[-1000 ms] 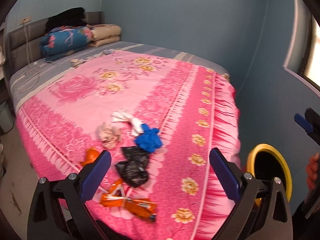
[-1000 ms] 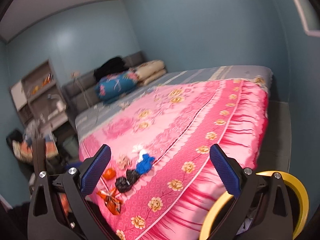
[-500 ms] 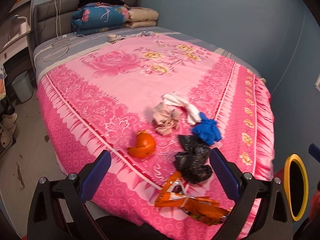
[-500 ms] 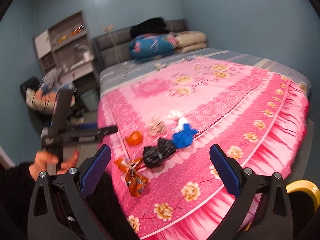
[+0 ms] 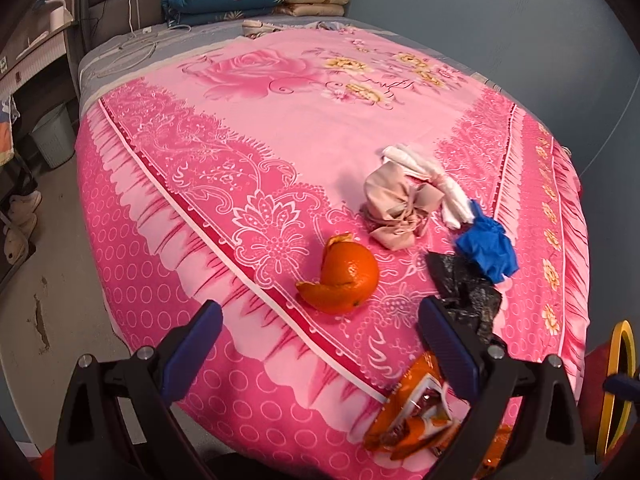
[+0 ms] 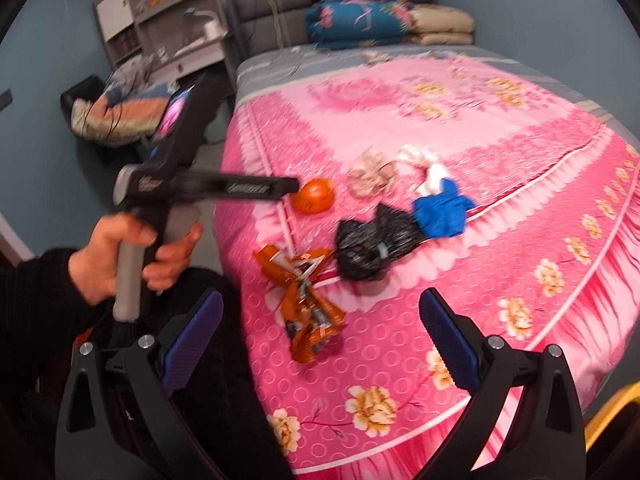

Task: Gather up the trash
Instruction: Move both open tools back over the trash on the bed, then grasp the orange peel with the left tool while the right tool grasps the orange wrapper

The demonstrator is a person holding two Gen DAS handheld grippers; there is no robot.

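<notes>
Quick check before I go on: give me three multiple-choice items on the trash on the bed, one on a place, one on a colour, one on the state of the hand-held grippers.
1. What lies nearest the left hand-held gripper, just ahead of its fingers?
A. orange peel
B. blue glove
C. folded quilts

2. What colour is the crumpled bag beside the blue glove?
A. white
B. black
C. green

3. How do both hand-held grippers stand?
A. both shut on trash
B. left shut on the wrapper, right open
C. both open and empty

Answers
1: A, the orange peel sits on the bedspread just past the left fingers.
2: B, the bag touching the glove is black.
3: C, the fingers of the left and of the right hand-held gripper stand wide apart with nothing between them.
</notes>
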